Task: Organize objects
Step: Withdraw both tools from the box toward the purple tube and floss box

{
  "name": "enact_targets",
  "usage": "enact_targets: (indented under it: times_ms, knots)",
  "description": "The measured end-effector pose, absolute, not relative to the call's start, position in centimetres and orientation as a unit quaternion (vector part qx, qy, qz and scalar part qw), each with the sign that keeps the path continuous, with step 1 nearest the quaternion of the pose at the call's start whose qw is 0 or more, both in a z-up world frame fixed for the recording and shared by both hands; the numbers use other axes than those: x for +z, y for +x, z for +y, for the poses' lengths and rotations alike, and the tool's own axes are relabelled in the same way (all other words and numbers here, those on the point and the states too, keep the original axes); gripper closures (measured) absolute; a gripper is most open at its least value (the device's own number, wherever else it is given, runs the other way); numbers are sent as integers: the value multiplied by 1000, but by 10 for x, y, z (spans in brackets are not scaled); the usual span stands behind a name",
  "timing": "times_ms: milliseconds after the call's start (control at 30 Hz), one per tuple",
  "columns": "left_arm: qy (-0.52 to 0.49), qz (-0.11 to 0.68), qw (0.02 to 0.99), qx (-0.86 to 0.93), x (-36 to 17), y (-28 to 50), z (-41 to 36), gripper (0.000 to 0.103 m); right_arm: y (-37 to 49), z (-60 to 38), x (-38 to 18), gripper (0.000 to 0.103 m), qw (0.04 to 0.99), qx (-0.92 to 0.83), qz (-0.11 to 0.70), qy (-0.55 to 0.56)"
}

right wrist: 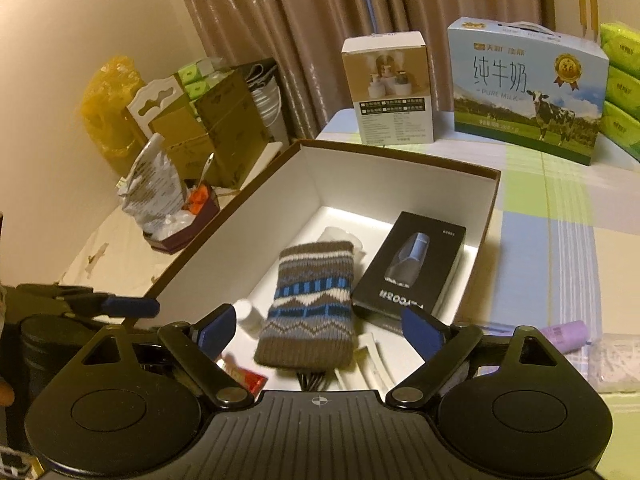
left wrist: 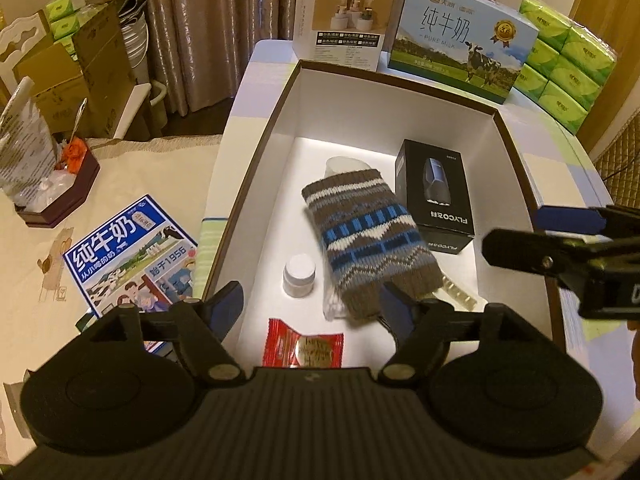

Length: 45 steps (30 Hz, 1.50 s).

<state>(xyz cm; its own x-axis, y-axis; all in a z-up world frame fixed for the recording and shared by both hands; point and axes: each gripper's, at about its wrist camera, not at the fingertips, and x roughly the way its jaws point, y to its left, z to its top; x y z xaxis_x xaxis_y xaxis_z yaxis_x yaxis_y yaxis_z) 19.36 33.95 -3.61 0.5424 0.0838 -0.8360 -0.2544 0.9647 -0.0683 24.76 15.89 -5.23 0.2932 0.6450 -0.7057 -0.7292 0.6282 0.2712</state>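
Note:
A brown-rimmed white box (left wrist: 256, 148) (right wrist: 490, 200) holds a knitted pouch (left wrist: 368, 232) (right wrist: 312, 300), a black shaver box (left wrist: 436, 192) (right wrist: 416, 268), a small white jar (left wrist: 299, 275) (right wrist: 248, 314), a red snack packet (left wrist: 302, 346) (right wrist: 244, 376) and a pill blister (left wrist: 460, 290). My left gripper (left wrist: 312, 306) is open and empty above the box's near end. My right gripper (right wrist: 316, 326) is open and empty over the pouch; it shows at the right edge in the left wrist view (left wrist: 520, 232).
A milk carton (left wrist: 460, 36) (right wrist: 528, 88), a humidifier box (left wrist: 340, 20) (right wrist: 388, 92) and green tissue packs (left wrist: 568, 60) stand behind the box. A blue milk leaflet (left wrist: 128, 252) lies left. A purple tube (right wrist: 564, 334) lies right.

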Motion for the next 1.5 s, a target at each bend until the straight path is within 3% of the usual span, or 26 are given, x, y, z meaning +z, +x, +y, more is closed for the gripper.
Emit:
enact_targets:
  times_ms: [800,1500]
  knots:
    - [-96,461,877,92,-16,149,297,30,204,99,-41,14,801,426,419,-41]
    - [-86,459,882,62,-2,133,215,28,202,15,-34,14,806,410,427,-31]
